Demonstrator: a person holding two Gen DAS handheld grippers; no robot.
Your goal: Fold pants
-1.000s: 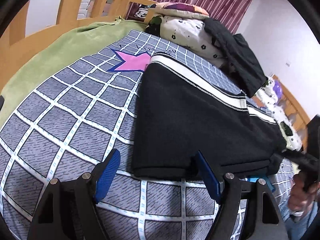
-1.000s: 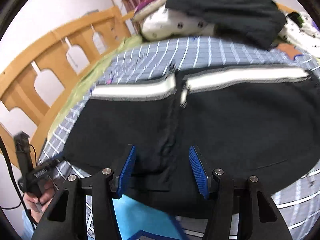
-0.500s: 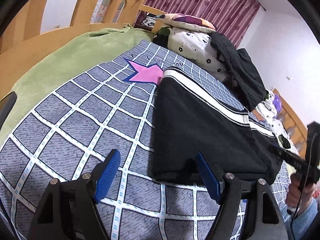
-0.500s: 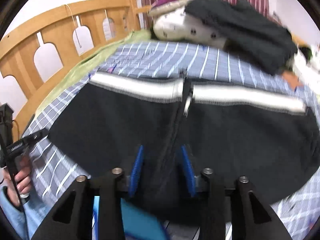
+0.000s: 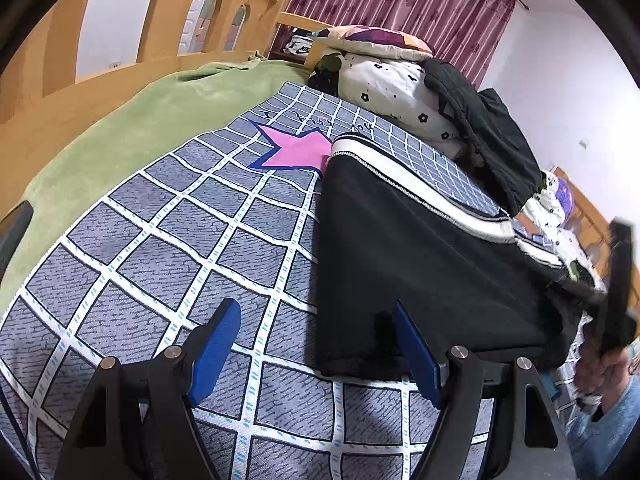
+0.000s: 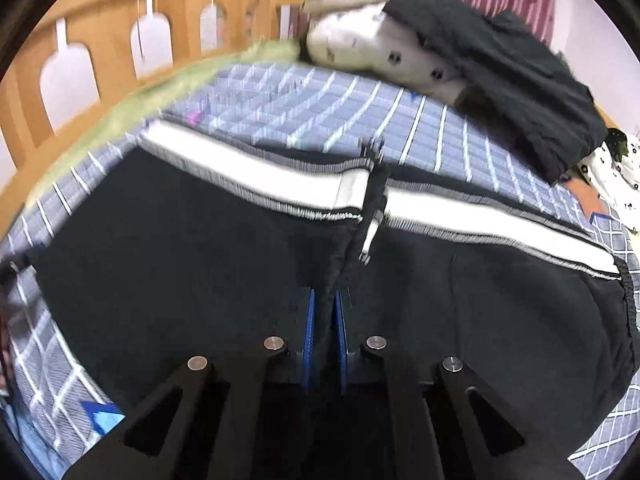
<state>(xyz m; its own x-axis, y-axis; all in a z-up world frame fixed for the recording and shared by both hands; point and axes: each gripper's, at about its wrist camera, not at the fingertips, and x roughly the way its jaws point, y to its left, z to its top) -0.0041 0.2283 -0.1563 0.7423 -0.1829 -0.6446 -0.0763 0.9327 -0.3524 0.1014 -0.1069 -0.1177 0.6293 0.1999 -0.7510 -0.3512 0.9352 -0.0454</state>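
Black pants (image 5: pixel 420 256) with a white side stripe (image 6: pixel 256 170) lie spread on the checked bedspread (image 5: pixel 168 240). My left gripper (image 5: pixel 316 344) is open, low over the bedspread at the pants' near left corner; its right finger (image 5: pixel 416 352) touches the hem. My right gripper (image 6: pixel 324 320) is shut on the near edge of the pants (image 6: pixel 200 264) at the middle fold. It also shows blurred at the far right of the left wrist view (image 5: pixel 616 292).
A wooden bed rail (image 6: pixel 100 52) and a green blanket (image 5: pixel 128 128) run along the far left. Pillows (image 5: pixel 392 84) and a heap of black clothes (image 6: pixel 504 64) lie at the head end. A pink star (image 5: pixel 296 148) marks the bedspread.
My right gripper has closed from open onto the pants' near edge at the middle fold. My left gripper has drifted left, so the pants sit further right in its view.
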